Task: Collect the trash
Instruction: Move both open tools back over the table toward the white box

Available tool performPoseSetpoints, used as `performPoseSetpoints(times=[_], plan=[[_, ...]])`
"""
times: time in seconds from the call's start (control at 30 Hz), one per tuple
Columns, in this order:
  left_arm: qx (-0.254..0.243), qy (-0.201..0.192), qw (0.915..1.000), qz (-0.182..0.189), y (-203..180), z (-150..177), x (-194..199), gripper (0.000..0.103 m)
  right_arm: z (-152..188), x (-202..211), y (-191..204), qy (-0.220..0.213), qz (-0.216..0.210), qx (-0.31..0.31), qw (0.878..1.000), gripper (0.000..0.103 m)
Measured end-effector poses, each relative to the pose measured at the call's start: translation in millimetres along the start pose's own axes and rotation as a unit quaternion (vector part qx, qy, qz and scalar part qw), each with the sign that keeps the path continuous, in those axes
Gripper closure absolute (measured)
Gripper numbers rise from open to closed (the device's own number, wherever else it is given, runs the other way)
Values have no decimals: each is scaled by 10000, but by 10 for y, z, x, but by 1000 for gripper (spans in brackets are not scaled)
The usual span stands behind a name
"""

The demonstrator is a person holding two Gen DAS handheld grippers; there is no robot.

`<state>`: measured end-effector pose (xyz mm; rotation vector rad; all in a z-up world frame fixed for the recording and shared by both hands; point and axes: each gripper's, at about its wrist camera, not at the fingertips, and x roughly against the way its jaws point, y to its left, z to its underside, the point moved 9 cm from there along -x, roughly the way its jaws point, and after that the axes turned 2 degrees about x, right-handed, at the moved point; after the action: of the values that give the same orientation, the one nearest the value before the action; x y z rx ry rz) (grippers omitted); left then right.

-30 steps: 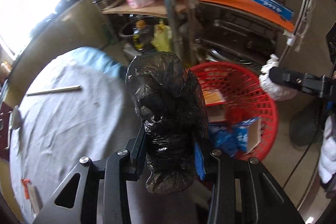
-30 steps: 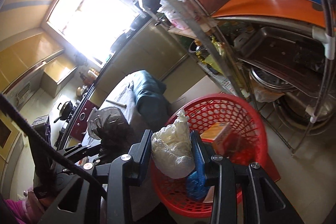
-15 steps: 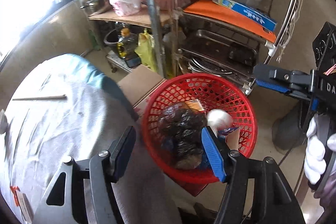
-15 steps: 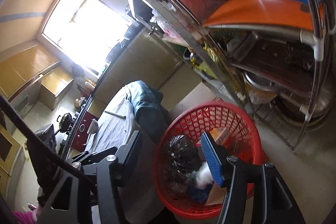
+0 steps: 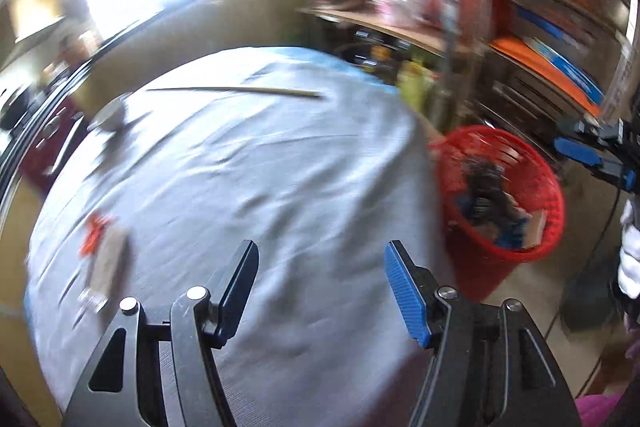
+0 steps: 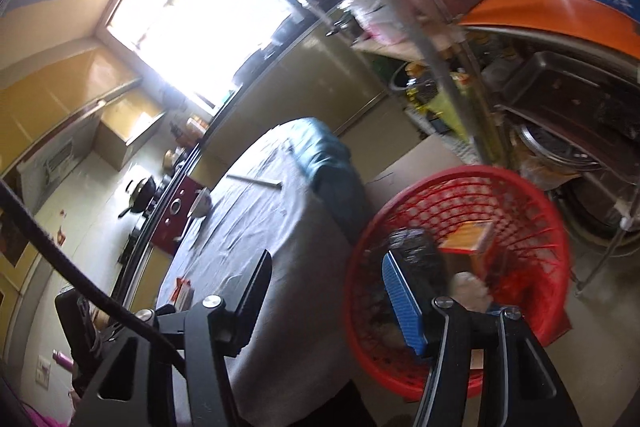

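Observation:
A red mesh basket point(image 5: 554, 187) point(image 6: 520, 183) stands on the floor beside the cloth-covered table point(image 5: 260, 167) point(image 6: 260, 227). In the basket lie a black plastic bag point(image 5: 486, 187) point(image 6: 416, 247), a white crumpled wad point(image 6: 470, 287), an orange box point(image 6: 468, 237) and blue wrappers. My left gripper point(image 5: 322, 247) hangs open and empty over the table's near side. My right gripper point(image 6: 326, 257) point(image 5: 568, 139) is open and empty above the basket's near rim. An orange-and-white wrapper point(image 5: 104, 255) point(image 6: 184, 291) lies at the table's left edge.
A thin stick point(image 5: 236, 91) point(image 6: 256, 181) and a bowl point(image 5: 110, 115) point(image 6: 202, 205) lie on the far part of the table. A loaded metal rack point(image 6: 452, 87) rises right behind the basket. A white-gloved hand point(image 5: 630, 259) holds the right gripper. A counter with a stove lies beyond the table.
Both grippers opened. The black bag fell from the left and the white wad from the right into the basket. The left gripper then swung left over the table; the right drew back slightly.

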<state>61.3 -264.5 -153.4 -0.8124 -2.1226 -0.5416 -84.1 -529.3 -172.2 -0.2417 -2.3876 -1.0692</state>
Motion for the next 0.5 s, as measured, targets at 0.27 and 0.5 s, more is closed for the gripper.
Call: performPoseSetpoints(times=[0.27, 0.5], plan=[[845, -432, 9927, -750, 979, 325, 491, 34, 199, -168, 767, 261, -207, 694, 9970, 41], [1229, -601, 9836, -1178, 1599, 868, 789, 34, 497, -328, 1420, 581, -249, 1269, 9899, 41]])
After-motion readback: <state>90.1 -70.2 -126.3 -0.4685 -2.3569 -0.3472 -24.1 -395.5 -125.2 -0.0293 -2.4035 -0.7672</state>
